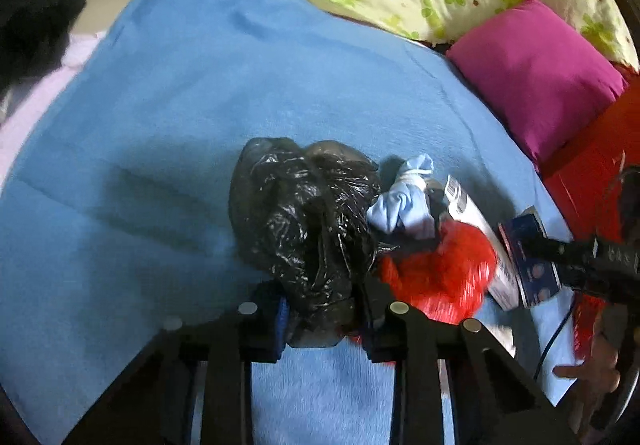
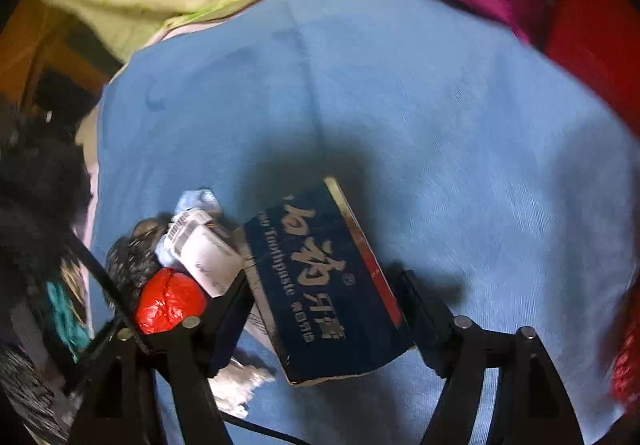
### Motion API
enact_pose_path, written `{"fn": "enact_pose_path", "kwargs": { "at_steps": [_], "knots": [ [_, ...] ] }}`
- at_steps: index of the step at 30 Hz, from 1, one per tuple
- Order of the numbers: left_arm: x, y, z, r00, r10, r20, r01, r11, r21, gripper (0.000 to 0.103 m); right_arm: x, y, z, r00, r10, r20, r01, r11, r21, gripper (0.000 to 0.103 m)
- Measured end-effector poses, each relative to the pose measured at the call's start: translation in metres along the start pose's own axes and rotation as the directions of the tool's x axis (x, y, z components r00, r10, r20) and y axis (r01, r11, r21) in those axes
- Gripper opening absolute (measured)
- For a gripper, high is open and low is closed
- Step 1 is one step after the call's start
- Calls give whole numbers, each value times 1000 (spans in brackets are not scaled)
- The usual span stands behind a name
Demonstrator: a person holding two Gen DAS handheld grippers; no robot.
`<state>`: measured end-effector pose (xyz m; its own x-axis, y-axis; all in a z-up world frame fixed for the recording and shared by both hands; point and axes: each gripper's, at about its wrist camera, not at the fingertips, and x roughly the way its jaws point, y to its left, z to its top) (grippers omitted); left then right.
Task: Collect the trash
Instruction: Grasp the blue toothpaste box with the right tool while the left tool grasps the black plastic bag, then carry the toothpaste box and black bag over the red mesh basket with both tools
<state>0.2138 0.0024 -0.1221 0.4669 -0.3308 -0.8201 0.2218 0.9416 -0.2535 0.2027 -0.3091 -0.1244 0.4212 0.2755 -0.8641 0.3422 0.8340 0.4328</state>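
- Left gripper (image 1: 322, 319) is clamped on the black plastic bag (image 1: 304, 213).
- Right gripper (image 2: 324, 309) stands open around the dark blue toothpaste box (image 2: 320, 285).
- Beside the box: red bag (image 2: 170, 301), white carton (image 2: 208, 253).
- Beyond the box: blue blanket (image 2: 440, 105), pink pillow (image 1: 536, 77).

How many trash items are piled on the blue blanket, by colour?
Black: 1, black plastic bag
Red: 1, red plastic bag
Light blue: 1, light blue cloth bundle
White: 1, white box
Dark blue: 1, toothpaste box
Total: 5
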Motion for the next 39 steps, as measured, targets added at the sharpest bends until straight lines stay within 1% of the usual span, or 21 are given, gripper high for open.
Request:
{"fn": "enact_pose_path", "kwargs": {
  "at_steps": [2,4,8,10,11,13,16,20,23,25,29,35,39],
  "knots": [
    [-12,1,-7,1000,12,20,-12,1000,10,29,0,-10,-1,999,49,-10,-49,998,40,77],
    [-31,6,-17,999,13,49,-14,1000,5,28,-6,-13,-7,998,64,10,-64,997,50,75],
    [-65,15,-33,995,38,96,-37,999,-16,28,-17,-5,-21,998,50,37,-50,999,-5,71],
    [-80,16,-41,992,50,116,-48,999,-20,28,-27,-8,-29,997,49,67,-47,998,-33,70],
    [-91,15,-47,990,60,128,-57,998,-22,28,-26,-7,-28,996,54,76,-51,998,-41,70],
    [-103,11,-55,987,69,145,-66,998,-25,28,-42,-5,-38,992,84,98,-79,995,-58,70],
    [-130,-5,-68,979,87,184,-84,996,-23,28,-70,0,-57,981,137,139,-123,987,-107,70],
    [-157,-36,-77,965,120,232,-126,992,8,28,-116,10,-81,959,192,208,-153,970,-190,70],
    [-179,-61,-84,953,127,276,-144,989,41,28,-155,14,-104,935,225,275,-155,955,-254,70],
    [-194,-80,-88,940,155,303,-184,980,70,29,-177,13,-118,919,246,309,-161,948,-276,70],
    [-215,-115,-97,917,169,362,-229,965,129,29,-214,3,-139,889,259,378,-142,940,-310,70],
    [-236,-155,-109,898,164,409,-257,949,183,29,-258,-12,-159,845,272,460,-129,939,-318,70],
    [-241,-171,-115,896,161,415,-265,942,206,29,-278,-22,-170,819,270,506,-109,940,-324,70]
  ]
}}
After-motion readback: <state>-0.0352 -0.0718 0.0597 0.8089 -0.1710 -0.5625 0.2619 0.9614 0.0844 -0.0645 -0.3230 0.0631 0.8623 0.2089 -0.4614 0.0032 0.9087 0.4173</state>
